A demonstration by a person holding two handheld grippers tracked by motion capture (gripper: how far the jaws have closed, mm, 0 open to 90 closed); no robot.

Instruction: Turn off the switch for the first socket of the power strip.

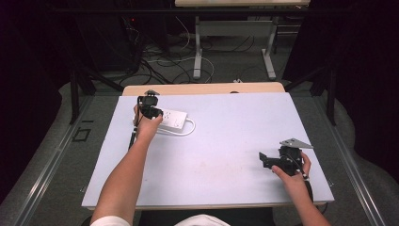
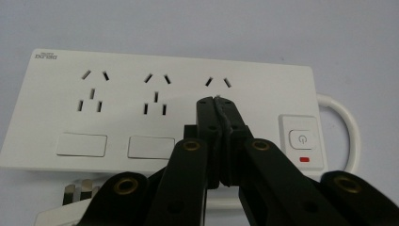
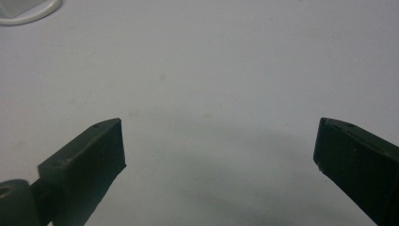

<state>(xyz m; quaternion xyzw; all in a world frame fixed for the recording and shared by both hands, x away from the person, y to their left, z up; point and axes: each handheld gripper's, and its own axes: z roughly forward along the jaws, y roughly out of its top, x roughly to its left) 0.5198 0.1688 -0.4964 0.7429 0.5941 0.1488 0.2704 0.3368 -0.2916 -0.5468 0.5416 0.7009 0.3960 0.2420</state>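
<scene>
1. While my left hand hangs over it, the table (image 1: 221, 155) is the largest item: a pale board, bare around my right hand.
2. Power strip (image 2: 155, 113), white, three outlets, two blank covers, one power button (image 2: 301, 139) with a red mark below it. It lies flat on the table's far left part, under my left gripper. I judge it light, rigid and smooth-cased, likely to skid if pushed sideways; I would take it across the narrow width of the body, not by the cord.
3. Cord (image 2: 346, 123), white, looping out of the strip's button end; I expect it to be springy and to drag on the strip.
4. Plug (image 2: 77, 193), its prongs lying just beside the strip's near edge.
5. Left gripper (image 2: 217, 100): jaws pressed together, nothing between them, tips over the third outlet; I cannot tell whether they touch.
6. Right gripper (image 3: 219, 141): jaws wide apart, empty, over bare table, well apart from the strip.
</scene>
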